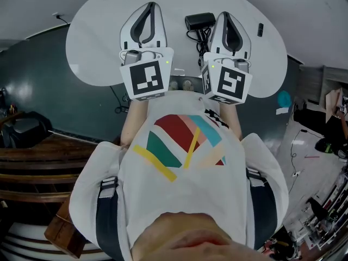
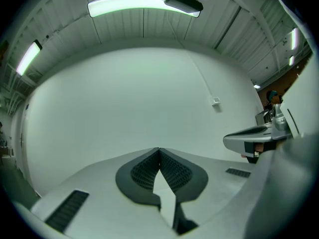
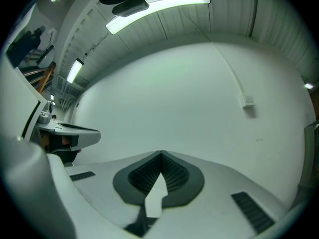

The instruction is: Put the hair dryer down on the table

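Observation:
In the head view a black hair dryer [image 1: 199,20] lies on the round white table [image 1: 98,53], its black cord [image 1: 199,41] trailing toward me. My left gripper [image 1: 149,7] is held level to the left of it. My right gripper [image 1: 225,15] is just to its right. Each gripper is shut with nothing between its ribbed pads, as the left gripper view [image 2: 159,150] and the right gripper view [image 3: 160,154] show. Neither touches the dryer. The two gripper views face a white wall and do not show the dryer.
A small dark object [image 1: 260,29] lies on the table's right side. A wall box with a thin cable [image 2: 215,102] hangs on the white wall ahead. Brown wooden furniture [image 1: 32,162] stands at the left, and floor clutter [image 1: 326,145] at the right.

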`<state>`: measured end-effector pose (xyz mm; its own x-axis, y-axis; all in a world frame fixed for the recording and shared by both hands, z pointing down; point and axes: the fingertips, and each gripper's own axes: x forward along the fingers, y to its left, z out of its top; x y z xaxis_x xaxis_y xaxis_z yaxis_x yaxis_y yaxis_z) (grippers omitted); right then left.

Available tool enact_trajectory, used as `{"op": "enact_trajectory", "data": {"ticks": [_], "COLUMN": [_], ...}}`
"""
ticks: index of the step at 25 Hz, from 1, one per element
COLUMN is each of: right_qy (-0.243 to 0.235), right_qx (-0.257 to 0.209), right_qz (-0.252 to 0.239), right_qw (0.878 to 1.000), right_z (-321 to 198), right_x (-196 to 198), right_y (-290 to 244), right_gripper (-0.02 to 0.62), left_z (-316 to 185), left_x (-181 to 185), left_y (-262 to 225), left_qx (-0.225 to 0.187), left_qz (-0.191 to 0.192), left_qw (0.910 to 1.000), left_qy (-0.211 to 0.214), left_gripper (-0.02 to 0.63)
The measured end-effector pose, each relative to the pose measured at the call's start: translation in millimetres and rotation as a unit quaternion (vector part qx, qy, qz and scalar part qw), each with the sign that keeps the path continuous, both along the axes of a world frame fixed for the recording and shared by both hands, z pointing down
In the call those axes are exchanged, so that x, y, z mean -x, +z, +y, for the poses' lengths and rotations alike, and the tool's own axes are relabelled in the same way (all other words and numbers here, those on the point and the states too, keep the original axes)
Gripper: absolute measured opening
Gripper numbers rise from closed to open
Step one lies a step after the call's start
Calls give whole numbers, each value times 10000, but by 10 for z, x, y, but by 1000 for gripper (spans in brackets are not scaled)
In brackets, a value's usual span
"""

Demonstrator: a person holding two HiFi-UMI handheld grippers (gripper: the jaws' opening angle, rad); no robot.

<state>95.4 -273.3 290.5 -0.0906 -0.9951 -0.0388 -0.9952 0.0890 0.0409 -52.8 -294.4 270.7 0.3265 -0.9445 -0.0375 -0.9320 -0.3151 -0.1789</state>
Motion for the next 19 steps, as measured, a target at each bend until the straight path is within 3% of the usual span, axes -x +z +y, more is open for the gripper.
{"op": "enact_trajectory", "data": {"ticks": [7,19], "right_qy": [-2,13], "right_qx": [26,54], "right_qz": [-128,-113], "right_qw": [9999,9999], "right_z": [-33,-28], "right_x": [-64,-64], "right_y": [20,10], "right_gripper": [9,9], "left_z": [-38,-40], "left_x": [-60,-38], "left_y": [-69,-87], "left_qx": [-199,-180], "left_qz": [141,123], "left_qw": [9997,9998], "left_qy": [33,36], "left_gripper": [15,15]}}
